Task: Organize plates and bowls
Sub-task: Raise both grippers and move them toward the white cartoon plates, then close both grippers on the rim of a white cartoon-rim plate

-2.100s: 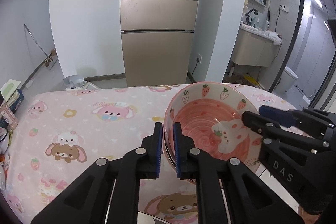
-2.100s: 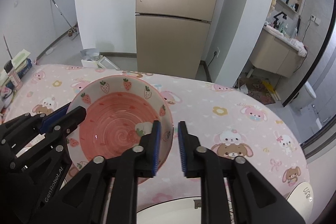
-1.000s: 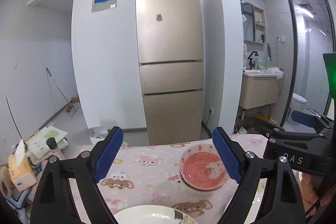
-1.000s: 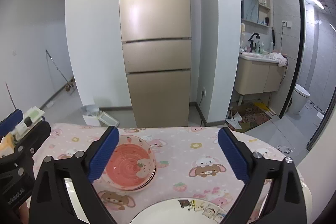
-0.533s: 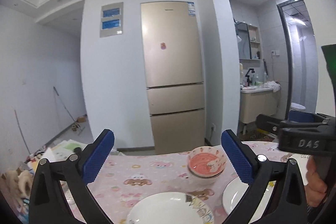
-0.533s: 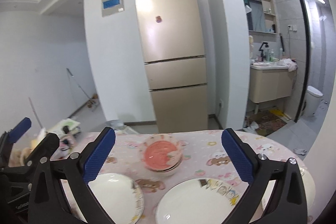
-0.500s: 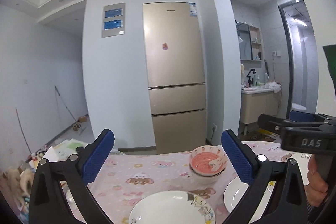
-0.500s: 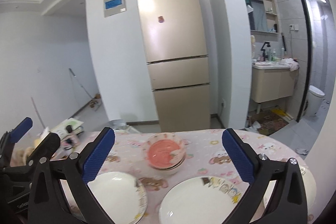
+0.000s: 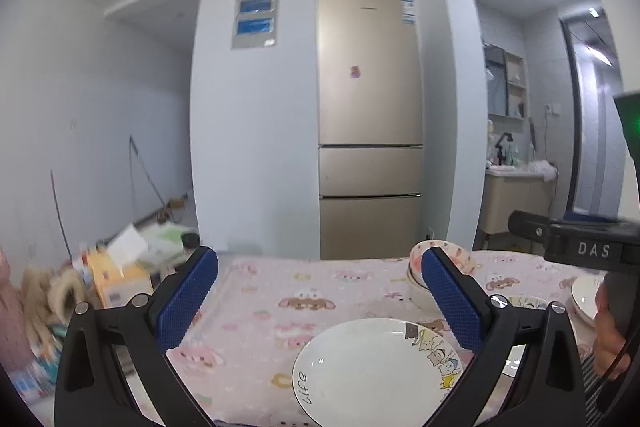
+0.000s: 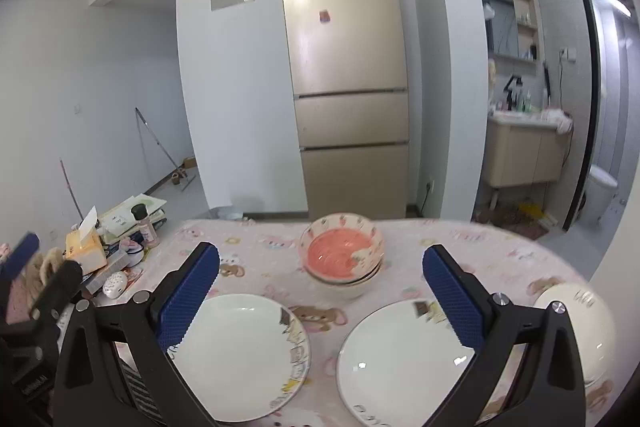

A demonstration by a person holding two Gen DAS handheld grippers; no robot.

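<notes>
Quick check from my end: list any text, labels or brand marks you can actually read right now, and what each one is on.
"DAS": white letters on the right gripper, seen from the left wrist.
"life": black script on the rim of the white plate.
Fridge brand mark along its top edge: too small to read.
Fridge energy label at its top right corner: blurred.
Script on the far-right plate: unreadable.
Lettering on the left gripper body: too dark to read.

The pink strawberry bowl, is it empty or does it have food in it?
Empty. In the right wrist view the pink strawberry bowl shows only its painted pink inside, and it sits on top of other stacked bowls.
</notes>
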